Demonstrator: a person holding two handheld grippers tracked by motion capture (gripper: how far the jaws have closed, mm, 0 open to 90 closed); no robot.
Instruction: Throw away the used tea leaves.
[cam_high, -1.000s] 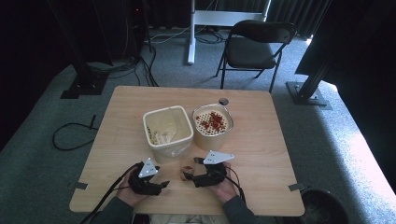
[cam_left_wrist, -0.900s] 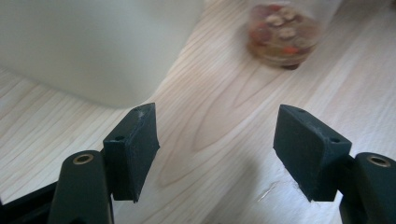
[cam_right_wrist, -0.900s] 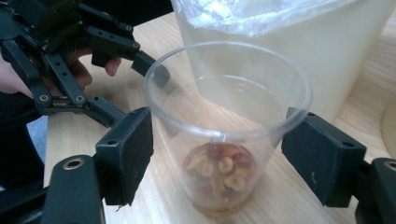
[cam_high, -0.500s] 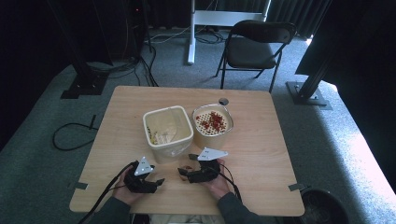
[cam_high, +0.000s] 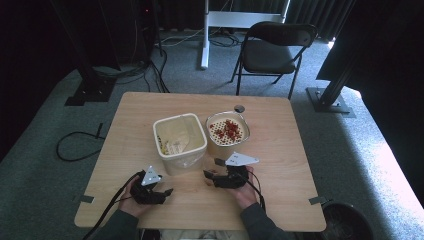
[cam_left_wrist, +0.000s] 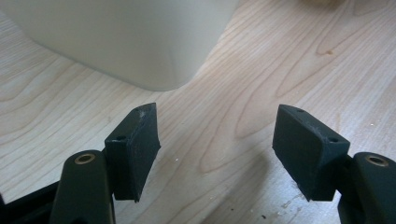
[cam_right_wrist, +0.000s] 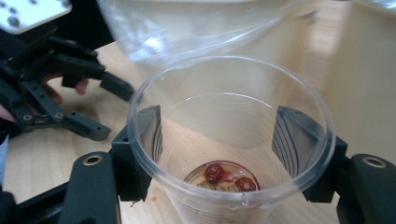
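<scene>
Right now the right gripper (cam_high: 210, 177) is pinching a clear plastic cup (cam_right_wrist: 231, 140), jaws pressing on opposite sides of its wall, near the front middle of the table (cam_high: 280, 150). Two red berries (cam_right_wrist: 225, 176) are sitting in a little liquid at the cup's bottom, so the filling is looking barely begun. Just behind, the round strainer bowl (cam_high: 227, 131) is holding a heap of red berries, so most of the work is probably remaining. The cream square tub (cam_high: 180, 141) is standing just left of that bowl, touching or almost; its contents are hard to read. The left gripper (cam_high: 165, 192) is idling low over bare wood, jaws spread wide and gripping nothing, near the tub's front corner (cam_left_wrist: 140, 42).
</scene>
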